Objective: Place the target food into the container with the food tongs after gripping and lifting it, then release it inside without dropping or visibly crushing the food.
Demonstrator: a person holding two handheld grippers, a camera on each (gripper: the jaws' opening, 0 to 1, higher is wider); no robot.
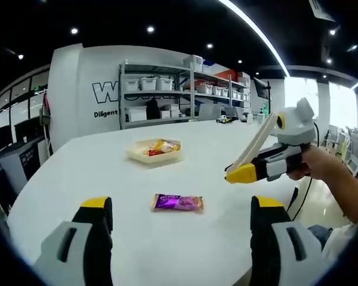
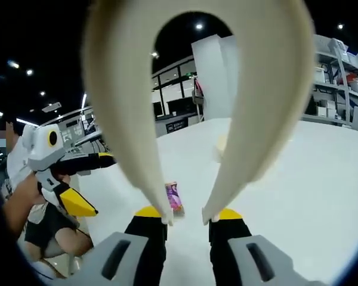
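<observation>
Storage shelves behind, big white desk [image 1: 107,173]. Purple foil snack packet [image 1: 178,202] lies flat mid-desk, near pale shallow container [image 1: 155,151]. Right gripper [image 2: 186,219] clamps cream plastic tongs [image 2: 250,119], tips apart. Left gripper [image 1: 182,211] wide, empty. Packet looks light, crinkly, slippery; pinch across middle.

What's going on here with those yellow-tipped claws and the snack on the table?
A person holds a gripper in each hand. The right gripper is shut on cream food tongs, raised above the white table. The left gripper hangs open and empty. A purple snack packet lies untouched on the table, short of the shallow container, which already holds some packets.
</observation>
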